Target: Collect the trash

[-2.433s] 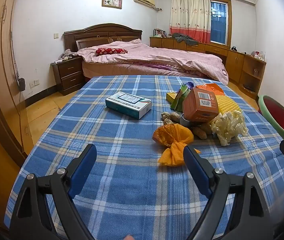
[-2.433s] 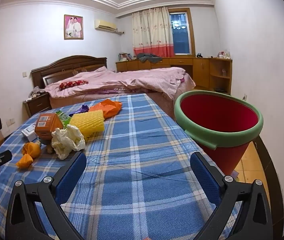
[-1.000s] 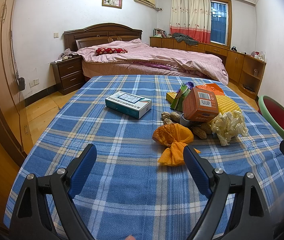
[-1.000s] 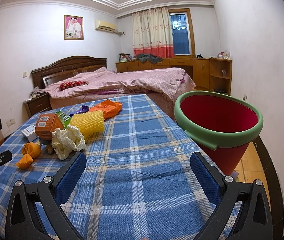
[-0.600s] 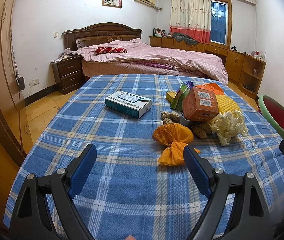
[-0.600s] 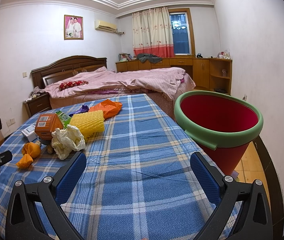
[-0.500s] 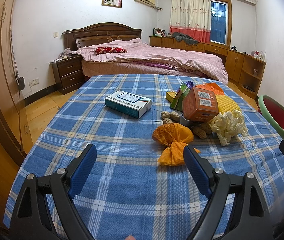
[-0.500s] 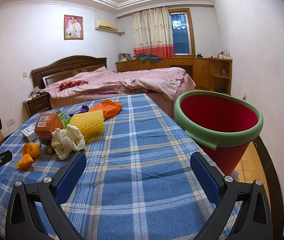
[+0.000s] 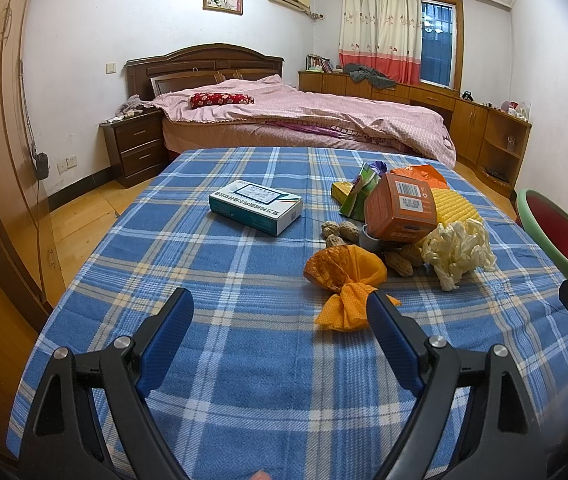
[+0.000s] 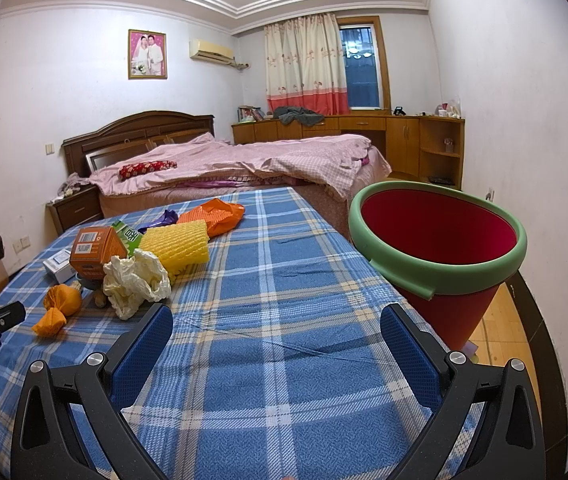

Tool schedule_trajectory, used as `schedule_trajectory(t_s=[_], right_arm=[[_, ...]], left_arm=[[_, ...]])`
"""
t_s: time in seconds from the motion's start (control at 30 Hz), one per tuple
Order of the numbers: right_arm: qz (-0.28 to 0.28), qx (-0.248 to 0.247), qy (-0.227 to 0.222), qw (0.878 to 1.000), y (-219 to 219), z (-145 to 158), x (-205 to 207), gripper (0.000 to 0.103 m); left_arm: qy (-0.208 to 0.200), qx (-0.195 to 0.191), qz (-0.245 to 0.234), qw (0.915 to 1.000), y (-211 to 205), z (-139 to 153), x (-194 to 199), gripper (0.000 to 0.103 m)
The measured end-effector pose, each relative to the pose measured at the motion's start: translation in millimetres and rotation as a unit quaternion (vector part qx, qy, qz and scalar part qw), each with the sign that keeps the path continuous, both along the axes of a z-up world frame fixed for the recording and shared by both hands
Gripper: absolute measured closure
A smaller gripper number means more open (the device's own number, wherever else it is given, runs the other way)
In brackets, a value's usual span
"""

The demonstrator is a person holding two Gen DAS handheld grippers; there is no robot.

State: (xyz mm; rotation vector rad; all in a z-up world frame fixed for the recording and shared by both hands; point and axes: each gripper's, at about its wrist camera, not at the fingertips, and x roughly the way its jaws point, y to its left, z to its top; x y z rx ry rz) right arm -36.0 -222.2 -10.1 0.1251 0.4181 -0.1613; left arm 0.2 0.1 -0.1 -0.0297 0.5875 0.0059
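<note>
Left tongs (image 9: pixel 280 312) and right tongs (image 10: pixel 276 326) both spread apart, empty — hovering over plaid bench (image 9: pixel 212 264), orange wrapper (image 9: pixel 344 276) near, red bin (image 10: pixel 436 240) beside.

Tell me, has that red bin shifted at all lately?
No. The red bin sits in the same spot against the plaid tablecloth's edge as earlier.

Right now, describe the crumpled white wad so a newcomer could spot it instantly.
On the blue plaid table, find the trash pile on the side nearest the red bin. The white wad sits at the pile's near edge, beside the yellow foam: the only pale, crinkled piece.
</note>
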Motion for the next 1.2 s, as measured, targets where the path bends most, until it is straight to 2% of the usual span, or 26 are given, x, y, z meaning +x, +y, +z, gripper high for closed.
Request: schedule_trajectory(t_s=[0.3, 0.6, 0.73, 0.8, 0.87, 0.97, 1.07, 1.13, 1.2], right_arm=[[0.001, 0.003, 0.002, 1.0, 2.4, 0.6, 1.1, 0.0], [0.014, 0.019, 0.025, 0.999, -4.2, 8.1, 0.1, 0.0], [0.024, 0.026, 0.044, 0.998, -8.4, 9.9, 5.9, 0.0], [0.029, 0.028, 0.052, 0.998, -9.4, 11.7, 9.0, 0.0], [0.028, 0.025, 0.06, 0.997, -9.3, 13.9, 12.1, 0.0], [0.032, 0.025, 0.063, 0.997, -9.3, 19.6, 16.4, 0.0], [0.046, 0.029, 0.078, 0.995, -6.3, 26.4, 24.5, 0.0], [0.062, 0.034, 0.091, 0.993, -3.6, 29.2, 30.6, 0.0], [0.077, 0.035, 0.101, 0.991, 2.7, 31.9, 38.0, 0.0]], left_arm=[[0.005, 0.009, -0.007, 0.9999, -6.0, -3.3, -0.1, 0.014], [0.032, 0.011, -0.063, 0.9974, -24.7, -3.3, 15.4, 0.017], [0.062, 0.004, -0.091, 0.9939, -33.0, -2.6, 31.8, 0.031], [0.072, 0.004, -0.092, 0.9931, -35.7, -3.6, 39.5, 0.032], [0.099, -0.005, -0.096, 0.9905, -36.2, -7.5, 49.3, 0.034], [0.134, -0.026, -0.099, 0.9856, -32.8, -14.6, 60.3, 0.044], [0.139, -0.036, -0.099, 0.9847, -29.6, -16.2, 66.4, 0.052], [0.141, -0.04, -0.102, 0.9839, -29.5, -17.9, 70.7, 0.063], [0.146, -0.049, -0.109, 0.982, -28.6, -18.8, 72.0, 0.07]])
